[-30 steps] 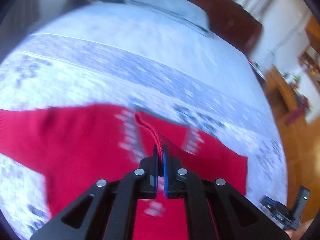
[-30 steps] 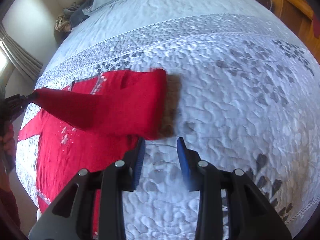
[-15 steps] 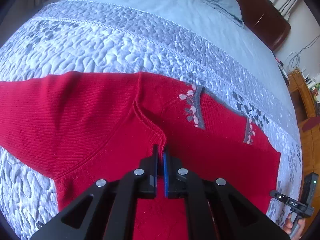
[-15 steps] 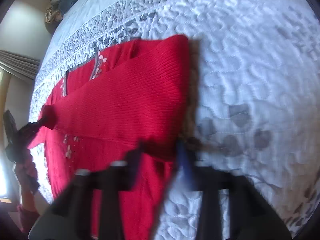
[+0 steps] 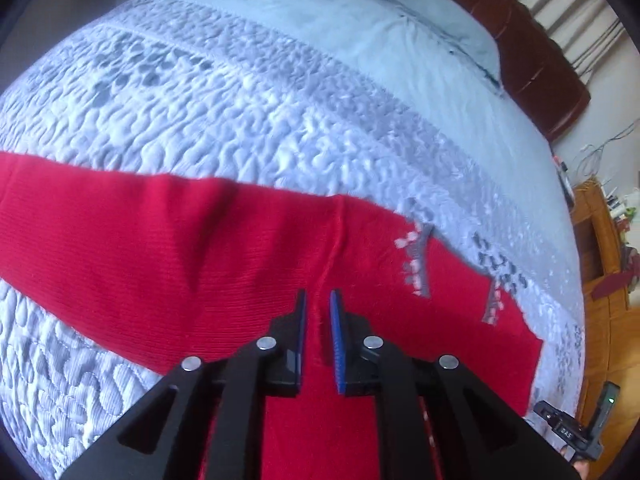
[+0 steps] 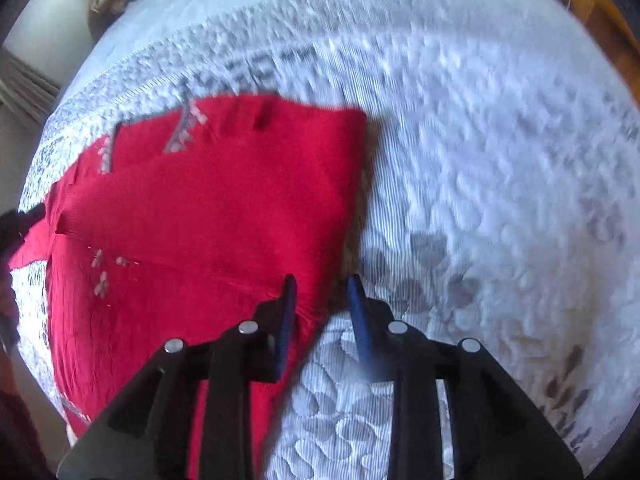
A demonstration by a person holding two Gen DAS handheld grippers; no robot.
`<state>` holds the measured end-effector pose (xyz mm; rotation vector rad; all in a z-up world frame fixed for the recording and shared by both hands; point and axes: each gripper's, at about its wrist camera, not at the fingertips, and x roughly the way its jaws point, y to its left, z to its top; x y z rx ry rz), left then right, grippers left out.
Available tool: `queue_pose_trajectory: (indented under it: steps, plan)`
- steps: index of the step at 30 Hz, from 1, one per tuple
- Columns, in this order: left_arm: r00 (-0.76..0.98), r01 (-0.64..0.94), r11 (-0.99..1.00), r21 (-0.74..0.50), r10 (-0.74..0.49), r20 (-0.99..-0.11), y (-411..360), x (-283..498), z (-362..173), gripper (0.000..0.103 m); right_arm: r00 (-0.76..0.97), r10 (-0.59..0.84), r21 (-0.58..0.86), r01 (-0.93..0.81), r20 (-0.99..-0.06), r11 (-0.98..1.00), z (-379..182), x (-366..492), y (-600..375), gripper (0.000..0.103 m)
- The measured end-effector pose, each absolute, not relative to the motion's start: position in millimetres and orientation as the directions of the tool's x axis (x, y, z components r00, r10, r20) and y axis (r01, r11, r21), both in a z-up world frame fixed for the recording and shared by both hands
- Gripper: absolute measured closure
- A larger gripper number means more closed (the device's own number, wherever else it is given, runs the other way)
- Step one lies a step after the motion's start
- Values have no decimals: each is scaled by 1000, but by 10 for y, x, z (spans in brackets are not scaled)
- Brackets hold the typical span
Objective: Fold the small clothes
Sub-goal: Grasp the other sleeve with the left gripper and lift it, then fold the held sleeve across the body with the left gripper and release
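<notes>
On the bed: a pale grey quilted bedspread [image 5: 248, 120] with a darker grey leaf pattern covers it, and everything below is placed against the red sweater lying on it.
Red sweater: a red ribbed knit sweater [image 5: 248, 252] with grey and pink flower trim at the neck lies flat on the bedspread; its body shows in my right view too [image 6: 208, 208].
Sleeve: one red knitted sleeve [image 6: 240, 184] lies folded across the sweater's chest, its cuff end reaching the sweater's side edge.
Neck trim: two short grey bands sit at the sweater's top edge, towards the head of the bed.
My left gripper [image 5: 318, 312]: it sits low over the sweater, straddling a raised seam ridge in the knit; my jaws stand a little apart with red fabric between them, gripping nothing.
My right gripper [image 6: 320, 292]: it sits at the sweater's side edge, jaws apart and empty; my one finger [image 6: 287, 312] is over red knit, the other over bare bedspread just beside the sweater.
Pillow: a light blue pillow [image 5: 424, 12] lies well beyond the sweater's neck, against a dark brown padded headboard [image 5: 540, 64].
Wooden furniture: an orange-brown wooden cabinet [image 5: 600, 248] stands off the bed, past the sweater's far side.
Blur: both views are smeared, so fine stitch detail is not readable.
</notes>
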<state>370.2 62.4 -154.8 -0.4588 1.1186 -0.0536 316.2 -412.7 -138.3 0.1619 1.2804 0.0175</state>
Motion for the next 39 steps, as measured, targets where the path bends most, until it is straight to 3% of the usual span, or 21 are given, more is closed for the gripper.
queue_pose_trajectory:
  steps: [2,5,11,15,18,20,22,23,31,39]
  plan:
    - [436,-147,902,-407,-310,-845,476,3745,-1497,91,302,132,155,53,-944,986,-1334,3237,-4028,75]
    - [386,-98,913,-397,-333,-860,166,3839,-1602,79,277,133,147,31,-952,989,-1425,3353,-3854,75]
    - [252,-83,956,-281,-253,-934,-121,3922,-2123,80,161,132,150,100,-978,984,-1978,3437,-3887,79]
    - [250,-30,975,-221,-207,-946,-218,3917,-2130,80,172,165,192,150,-971,970,-2038,3465,-3964,79]
    - [249,-43,969,-244,-226,-942,-184,3864,-2030,78,191,154,185,155,-969,971,-1893,3426,-3937,77]
    - [264,-27,969,-247,-231,-936,-55,3731,-1886,54,225,171,203,132,-959,970,-1733,3296,-3876,70]
    - [284,-8,980,-200,-189,-940,142,3576,-1751,41,246,185,212,91,-951,973,-1605,3173,-3803,64]
    - [291,-15,985,-170,-158,-943,319,3482,-1701,39,247,179,201,63,-952,978,-1560,3112,-3734,64]
    - [251,-372,926,-69,29,-968,2295,3042,-1633,38,215,128,127,-18,-968,992,-1603,3027,-3391,64]
    - [206,-611,789,-62,83,-975,3735,2976,-1676,38,202,118,115,-27,-972,993,-1664,3226,-3145,64]
